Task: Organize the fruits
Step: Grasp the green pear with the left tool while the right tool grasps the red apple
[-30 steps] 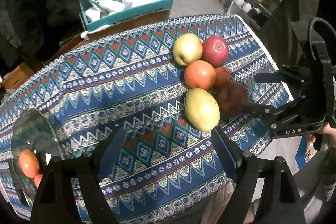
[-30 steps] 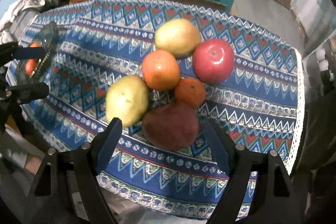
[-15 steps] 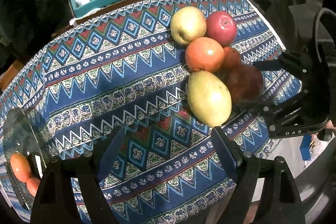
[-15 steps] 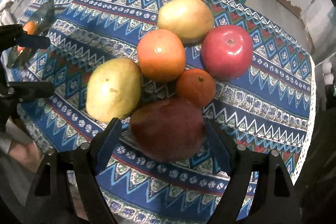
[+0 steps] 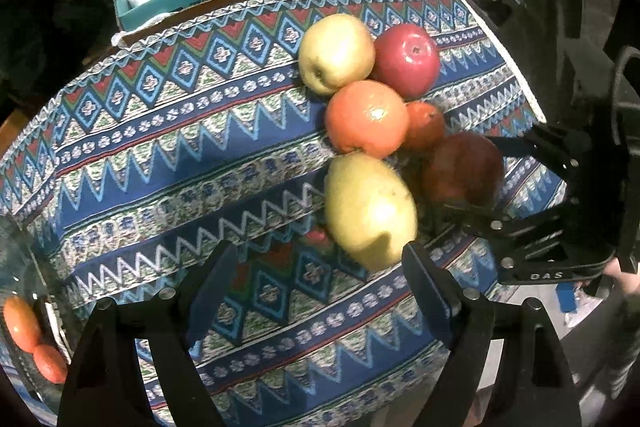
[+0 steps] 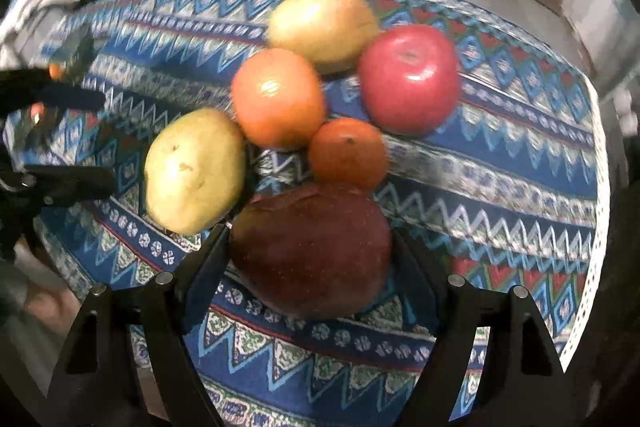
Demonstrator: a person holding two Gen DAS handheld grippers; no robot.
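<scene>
The right gripper (image 6: 310, 259) straddles the dark red pear (image 6: 312, 251) on the patterned tablecloth (image 6: 500, 187), jaws just narrowing, not yet pressing. The pear looks heavy, soft-skinned; best gripped across its broad middle.

The white letters "DAS" stand on the black body of the right claw (image 5: 476, 175); nothing else reads clearly.

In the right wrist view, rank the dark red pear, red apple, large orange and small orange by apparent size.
1. dark red pear, though it lies nearest the camera, which inflates it.
2. red apple and large orange: too alike to rank.
3. small orange.
</scene>
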